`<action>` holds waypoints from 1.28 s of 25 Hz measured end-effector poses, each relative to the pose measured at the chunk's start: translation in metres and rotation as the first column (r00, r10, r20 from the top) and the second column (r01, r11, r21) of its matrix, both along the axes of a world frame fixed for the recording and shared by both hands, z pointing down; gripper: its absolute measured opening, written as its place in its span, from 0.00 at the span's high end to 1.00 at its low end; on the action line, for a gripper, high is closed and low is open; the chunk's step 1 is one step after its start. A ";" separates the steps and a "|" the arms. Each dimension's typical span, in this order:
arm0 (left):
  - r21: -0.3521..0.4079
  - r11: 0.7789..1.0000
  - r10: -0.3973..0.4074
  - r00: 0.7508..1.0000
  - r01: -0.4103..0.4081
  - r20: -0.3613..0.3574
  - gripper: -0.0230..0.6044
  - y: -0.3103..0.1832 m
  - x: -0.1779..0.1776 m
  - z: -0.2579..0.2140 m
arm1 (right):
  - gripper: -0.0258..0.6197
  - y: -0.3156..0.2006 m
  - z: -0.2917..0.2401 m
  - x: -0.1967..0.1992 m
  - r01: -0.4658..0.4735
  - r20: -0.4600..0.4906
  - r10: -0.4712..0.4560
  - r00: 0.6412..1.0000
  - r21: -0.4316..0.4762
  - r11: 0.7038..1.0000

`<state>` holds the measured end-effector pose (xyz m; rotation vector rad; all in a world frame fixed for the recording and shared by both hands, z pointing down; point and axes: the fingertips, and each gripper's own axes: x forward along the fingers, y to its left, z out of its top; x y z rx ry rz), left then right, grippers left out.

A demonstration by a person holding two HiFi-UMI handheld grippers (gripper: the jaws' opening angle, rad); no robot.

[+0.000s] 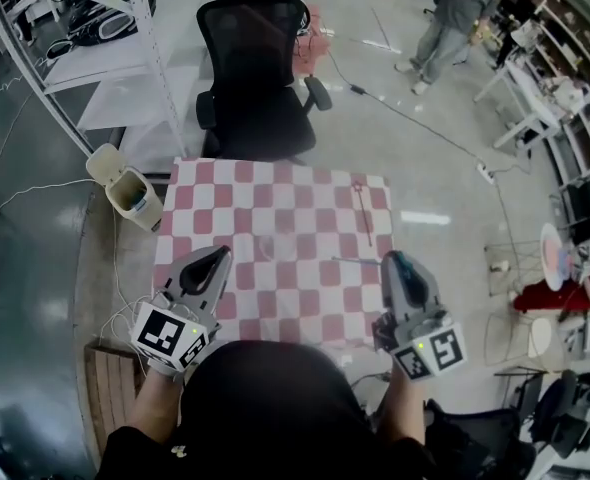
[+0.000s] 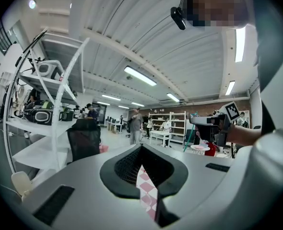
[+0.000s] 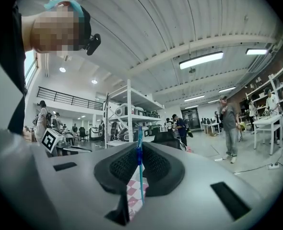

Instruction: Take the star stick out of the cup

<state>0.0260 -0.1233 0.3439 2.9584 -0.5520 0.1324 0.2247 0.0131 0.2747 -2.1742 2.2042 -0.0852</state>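
Stick (image 1: pixel 358 261) is clamped crosswise in right gripper (image 1: pixel 396 259), over table's (image 1: pixel 275 183) near half; left gripper (image 1: pixel 218 256) is closed, empty.

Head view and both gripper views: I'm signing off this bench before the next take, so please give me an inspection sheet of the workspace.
Surface: table under a red-and-white checked cloth, lying flat.
Job's things: thin blue stick between the right gripper's jaws; red stick lying on the cloth, far right; cup not clearly made out.
Clutter: nothing seen.
Grippers: left gripper shut, nothing in it; right gripper shut on the blue stick.
Cables: black cable across the floor to a power strip; white cable on the floor, left.
Surroundings: black office chair, white bin, a person standing.
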 end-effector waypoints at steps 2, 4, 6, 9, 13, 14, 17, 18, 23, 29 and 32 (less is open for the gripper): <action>-0.003 1.000 -0.002 1.000 0.002 0.001 0.90 0.000 0.000 0.001 | 0.91 0.000 0.003 0.001 -0.002 0.004 0.002 1.000 -0.002 1.000; -0.008 1.000 -0.003 1.000 0.003 0.000 0.90 0.000 0.000 0.003 | 0.91 -0.002 0.005 0.001 -0.004 0.005 0.004 1.000 -0.005 1.000; -0.011 1.000 -0.004 1.000 0.004 -0.002 0.90 0.000 0.000 0.003 | 0.91 -0.003 0.007 0.000 -0.006 0.001 0.006 1.000 -0.011 1.000; -0.016 1.000 -0.005 1.000 0.005 -0.002 0.90 -0.001 0.001 0.004 | 0.91 -0.007 0.010 -0.003 -0.001 -0.009 0.001 1.000 -0.021 1.000; -0.020 1.000 -0.003 1.000 0.003 -0.004 0.90 -0.001 0.003 0.005 | 0.92 -0.012 0.014 -0.006 0.004 -0.029 -0.005 1.000 -0.038 0.999; -0.019 1.000 -0.001 1.000 0.001 -0.005 0.90 -0.001 0.003 0.005 | 0.92 -0.012 0.015 -0.006 0.003 -0.031 -0.004 1.000 -0.041 0.999; -0.019 1.000 0.000 1.000 -0.001 -0.004 0.90 -0.001 0.005 0.005 | 0.92 -0.014 0.017 -0.005 0.001 -0.029 -0.002 1.000 -0.046 0.999; -0.020 1.000 0.000 1.000 0.000 -0.003 0.90 -0.001 0.005 0.005 | 0.92 -0.014 0.018 -0.004 0.001 -0.027 -0.003 1.000 -0.046 0.999; -0.027 1.000 -0.001 1.000 0.001 0.004 0.90 -0.001 0.007 0.008 | 0.92 -0.015 0.020 -0.002 0.003 -0.018 -0.004 1.000 -0.047 0.999; -0.034 0.999 -0.007 1.000 0.007 0.005 0.90 -0.005 0.010 0.008 | 0.92 -0.021 0.023 -0.001 0.012 -0.013 -0.012 1.000 -0.055 0.998; -0.036 0.999 -0.004 1.000 0.004 0.007 0.90 -0.006 0.013 0.010 | 0.92 -0.022 0.024 0.001 0.011 -0.012 -0.012 1.000 -0.056 0.998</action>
